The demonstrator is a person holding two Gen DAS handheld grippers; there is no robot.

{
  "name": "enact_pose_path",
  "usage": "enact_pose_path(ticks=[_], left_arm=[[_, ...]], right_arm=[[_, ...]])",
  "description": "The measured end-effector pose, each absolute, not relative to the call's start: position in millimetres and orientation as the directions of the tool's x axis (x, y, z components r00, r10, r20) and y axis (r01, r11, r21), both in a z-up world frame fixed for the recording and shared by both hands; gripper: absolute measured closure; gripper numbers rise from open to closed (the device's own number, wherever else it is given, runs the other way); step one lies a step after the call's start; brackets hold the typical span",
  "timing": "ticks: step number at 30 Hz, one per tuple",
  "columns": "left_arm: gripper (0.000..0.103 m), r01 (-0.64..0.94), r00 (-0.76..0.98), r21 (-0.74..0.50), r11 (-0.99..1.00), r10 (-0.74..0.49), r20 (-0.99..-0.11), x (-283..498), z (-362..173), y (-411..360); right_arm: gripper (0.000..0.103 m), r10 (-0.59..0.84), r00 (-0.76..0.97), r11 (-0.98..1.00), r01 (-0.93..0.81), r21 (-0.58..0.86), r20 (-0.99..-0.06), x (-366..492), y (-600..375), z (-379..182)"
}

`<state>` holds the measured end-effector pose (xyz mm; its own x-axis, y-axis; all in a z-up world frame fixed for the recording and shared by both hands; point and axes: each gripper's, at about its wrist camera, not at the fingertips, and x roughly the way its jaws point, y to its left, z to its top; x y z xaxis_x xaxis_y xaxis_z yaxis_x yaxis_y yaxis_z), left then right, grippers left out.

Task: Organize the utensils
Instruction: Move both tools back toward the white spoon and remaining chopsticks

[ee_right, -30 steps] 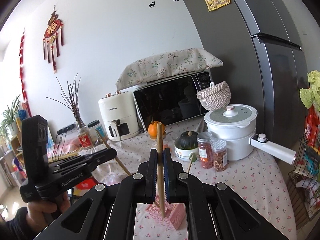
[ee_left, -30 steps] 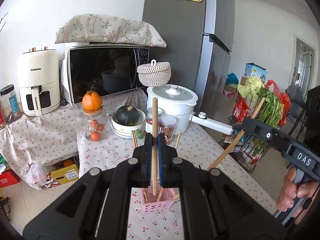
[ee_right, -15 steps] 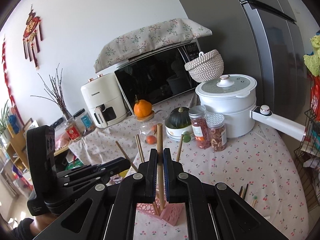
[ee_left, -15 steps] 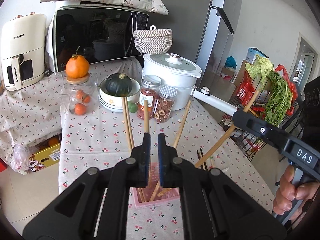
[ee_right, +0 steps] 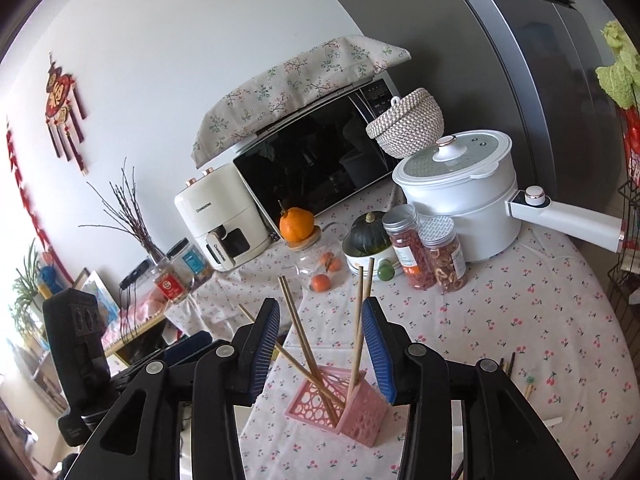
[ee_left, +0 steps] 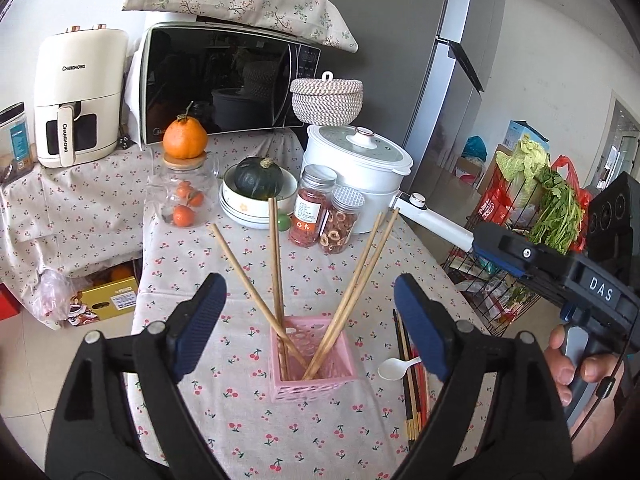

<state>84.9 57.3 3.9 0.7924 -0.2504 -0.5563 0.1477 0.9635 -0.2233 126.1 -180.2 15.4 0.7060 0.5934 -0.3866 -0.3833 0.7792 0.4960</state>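
A pink perforated holder [ee_left: 312, 372] stands on the cherry-print tablecloth [ee_left: 224, 420] with several wooden chopsticks [ee_left: 273, 264] leaning out of it. My left gripper [ee_left: 310, 300] hovers just above and before the holder. Its jaws are opening wide, and the chopsticks rise in the gap untouched. My right gripper [ee_right: 322, 320] is over the same holder [ee_right: 360, 416], jaws opening. Chopsticks [ee_right: 296, 320] stand between its pads, free of them. Dark chopsticks [ee_left: 412, 384] and a white spoon [ee_left: 396, 368] lie loose to the right of the holder.
Behind the holder stand two jars [ee_left: 316, 208], a bowl with a green squash [ee_left: 256, 200], a glass jar topped by an orange [ee_left: 184, 196] and a white pot with a long handle [ee_left: 360, 176]. Microwave [ee_left: 228, 80], air fryer [ee_left: 76, 100] and fridge [ee_left: 400, 40] line the back. A wire vegetable rack [ee_left: 520, 216] stands at right.
Both grippers held a wooden chopstick upright over the holder and sank toward it. Both have now opened, and the chopsticks stand loose in the holder.
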Motion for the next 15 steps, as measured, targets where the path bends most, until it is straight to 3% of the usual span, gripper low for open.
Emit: enact_pose_path(ticks=[4, 9, 12, 15], left_arm=[[0.003, 0.102, 0.777, -0.224, 0.969, -0.218, -0.591, 76, -4, 59], [0.002, 0.057, 0.710, -0.194, 0.979, -0.176, -0.682, 72, -27, 50], [0.002, 0.027, 0.661, -0.123, 0.992, -0.110, -0.742, 69, -44, 38], [0.002, 0.050, 0.602, -0.117, 0.992, -0.123, -0.789, 67, -60, 26]], right_arm=[[0.039, 0.578, 0.722, 0.782, -0.359, 0.509, -0.379, 117, -202, 19], [0.027, 0.530, 0.733, 0.826, -0.333, 0.454, -0.426, 105, -221, 18], [0.021, 0.472, 0.730, 0.872, -0.305, 0.382, -0.494, 100, -226, 9], [0.019, 0.401, 0.715, 0.914, -0.271, 0.302, -0.573, 95, -231, -4]])
